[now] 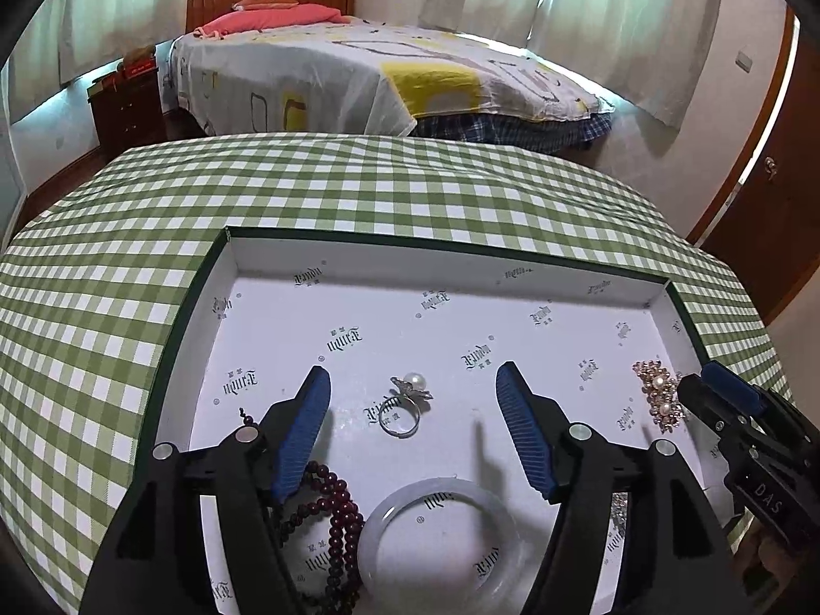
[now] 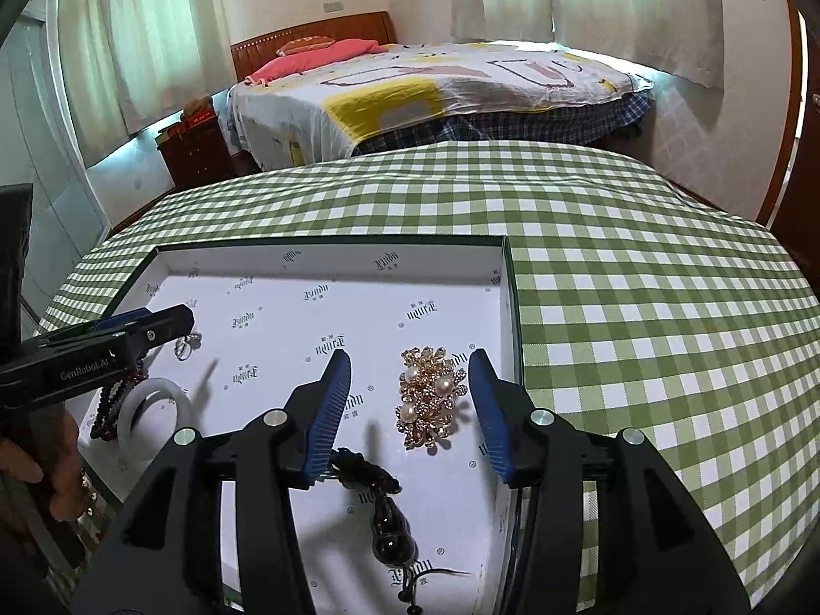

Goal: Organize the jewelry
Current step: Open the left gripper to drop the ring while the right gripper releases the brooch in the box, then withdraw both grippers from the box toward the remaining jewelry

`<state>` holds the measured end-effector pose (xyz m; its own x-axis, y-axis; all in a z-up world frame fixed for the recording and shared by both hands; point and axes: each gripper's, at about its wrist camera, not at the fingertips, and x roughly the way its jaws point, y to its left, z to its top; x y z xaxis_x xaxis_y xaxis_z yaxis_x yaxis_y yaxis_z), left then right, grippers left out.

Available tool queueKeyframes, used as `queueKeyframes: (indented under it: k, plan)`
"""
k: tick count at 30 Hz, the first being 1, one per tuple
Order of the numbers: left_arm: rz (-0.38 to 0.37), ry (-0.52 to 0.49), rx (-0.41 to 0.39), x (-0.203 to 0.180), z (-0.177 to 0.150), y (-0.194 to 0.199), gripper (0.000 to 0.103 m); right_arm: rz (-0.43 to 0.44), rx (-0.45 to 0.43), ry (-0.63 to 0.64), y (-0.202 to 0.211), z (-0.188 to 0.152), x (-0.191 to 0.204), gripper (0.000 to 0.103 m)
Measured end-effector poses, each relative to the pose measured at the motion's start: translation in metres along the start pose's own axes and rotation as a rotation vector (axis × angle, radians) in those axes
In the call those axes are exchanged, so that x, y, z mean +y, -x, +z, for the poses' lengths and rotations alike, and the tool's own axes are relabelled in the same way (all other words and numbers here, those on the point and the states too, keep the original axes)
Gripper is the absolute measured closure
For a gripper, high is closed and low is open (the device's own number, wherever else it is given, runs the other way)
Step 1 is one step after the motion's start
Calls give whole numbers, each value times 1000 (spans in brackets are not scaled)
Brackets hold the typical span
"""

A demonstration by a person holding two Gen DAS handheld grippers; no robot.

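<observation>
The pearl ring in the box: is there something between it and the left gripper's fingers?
Nothing visible. The pearl ring lies alone on the box floor, between the open fingers of the left gripper. The bead bracelet and white bangle lie nearer the camera.

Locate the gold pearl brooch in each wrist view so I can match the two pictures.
Left wrist: the gold pearl brooch lies at the far right of the white box, just ahead of the right tongs.
Right wrist: the brooch sits centre frame, between the open right tongs, near the box's right wall.
Shared landmark: the white bangle, at the box's near-left.
</observation>
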<state>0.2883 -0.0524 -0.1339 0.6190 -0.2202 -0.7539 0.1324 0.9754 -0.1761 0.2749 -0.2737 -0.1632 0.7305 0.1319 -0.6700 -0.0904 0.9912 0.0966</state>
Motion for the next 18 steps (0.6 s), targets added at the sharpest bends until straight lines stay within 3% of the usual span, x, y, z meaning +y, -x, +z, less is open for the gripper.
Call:
queueKeyframes:
  k: [18]
  plan:
    - [88,-86,-199,-4,-17,67,28,15,-64,8,46,-5,21,47]
